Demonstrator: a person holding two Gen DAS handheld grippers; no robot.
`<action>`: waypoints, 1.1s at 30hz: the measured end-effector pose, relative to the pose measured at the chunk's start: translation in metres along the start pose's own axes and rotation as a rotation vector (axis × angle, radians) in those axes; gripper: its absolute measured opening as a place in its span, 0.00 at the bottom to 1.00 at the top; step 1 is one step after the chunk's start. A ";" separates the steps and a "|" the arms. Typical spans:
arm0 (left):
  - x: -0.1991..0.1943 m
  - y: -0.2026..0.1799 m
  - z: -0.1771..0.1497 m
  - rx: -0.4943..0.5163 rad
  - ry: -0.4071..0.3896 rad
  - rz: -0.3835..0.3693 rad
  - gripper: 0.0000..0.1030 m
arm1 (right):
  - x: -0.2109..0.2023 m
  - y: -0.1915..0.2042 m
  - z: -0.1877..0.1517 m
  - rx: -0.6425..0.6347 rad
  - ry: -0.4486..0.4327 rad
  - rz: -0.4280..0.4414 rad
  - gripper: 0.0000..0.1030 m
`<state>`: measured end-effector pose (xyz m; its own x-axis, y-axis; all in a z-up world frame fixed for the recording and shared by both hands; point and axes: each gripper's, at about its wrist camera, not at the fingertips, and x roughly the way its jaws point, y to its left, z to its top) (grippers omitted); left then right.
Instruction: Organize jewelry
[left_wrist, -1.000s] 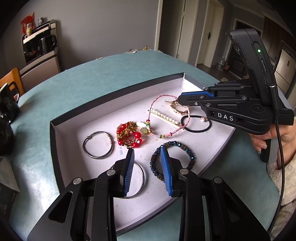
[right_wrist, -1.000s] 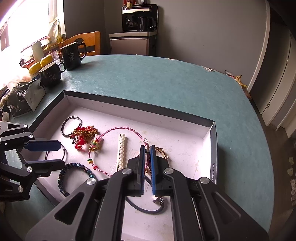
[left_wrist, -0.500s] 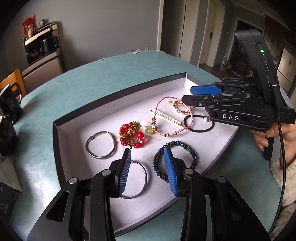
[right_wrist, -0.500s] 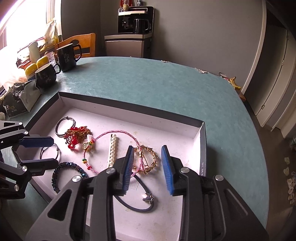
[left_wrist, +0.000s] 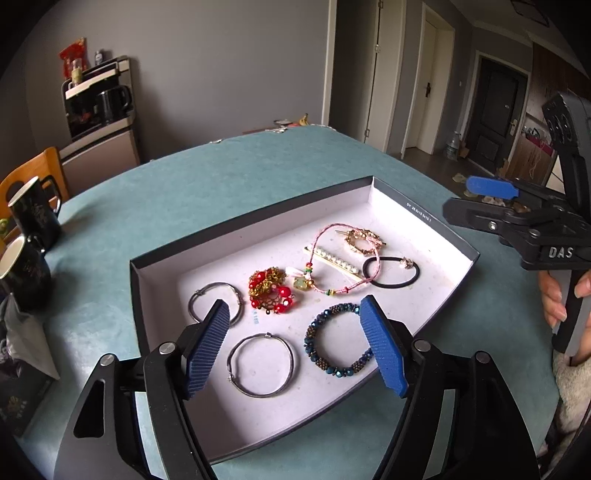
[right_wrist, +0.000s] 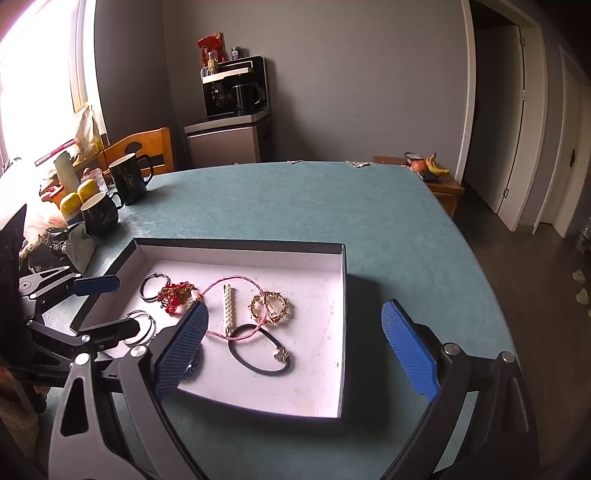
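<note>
Left tongs (left_wrist: 295, 347) spread wide above the near edge of the tray (left_wrist: 417, 218), holding nothing; right tongs (right_wrist: 295, 350) equally wide apart, empty, hanging over the tray's near right corner.

Seen only from the left wrist view — blue beaded bracelet (left_wrist: 338, 338) whole, lying between the two blue pads, and silver bangle (left_wrist: 261, 364) just beside it. From the right wrist view, mostly hidden behind the left pad and the other gripper's arm.

Shown better from the right — black hair tie (right_wrist: 260, 350) with a small charm, pink cord bracelet (right_wrist: 236, 306) running across it and across the gold hair clip (right_wrist: 269, 308). Pearl hair pin (right_wrist: 229, 306) lying straight beside them. Red bead ornament (left_wrist: 269, 291) and second silver bangle (left_wrist: 216, 304) toward the far left of the tray, partly covered by a pad in the left view.

All jewelry inside the one tray, on the teal surface (right_wrist: 332, 206). Two black mugs (right_wrist: 114, 195) standing well apart from the tray, at the surface edge. Bananas (right_wrist: 436, 166) on a side cabinet beyond, small and hard to read.
</note>
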<state>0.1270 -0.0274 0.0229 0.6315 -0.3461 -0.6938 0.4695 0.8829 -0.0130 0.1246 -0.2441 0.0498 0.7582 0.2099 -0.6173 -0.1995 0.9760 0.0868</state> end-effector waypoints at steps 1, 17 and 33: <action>-0.005 -0.001 0.001 -0.002 -0.009 0.015 0.78 | -0.005 0.000 -0.002 0.006 -0.001 0.008 0.94; -0.067 -0.024 -0.044 -0.087 -0.132 0.193 0.93 | -0.042 0.036 -0.055 -0.037 -0.056 0.011 0.95; -0.067 -0.025 -0.061 -0.119 -0.276 0.333 0.93 | -0.036 0.032 -0.066 -0.022 -0.170 -0.074 0.95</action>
<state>0.0354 -0.0072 0.0261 0.8846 -0.0943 -0.4567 0.1486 0.9853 0.0845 0.0498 -0.2238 0.0235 0.8650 0.1458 -0.4802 -0.1514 0.9881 0.0274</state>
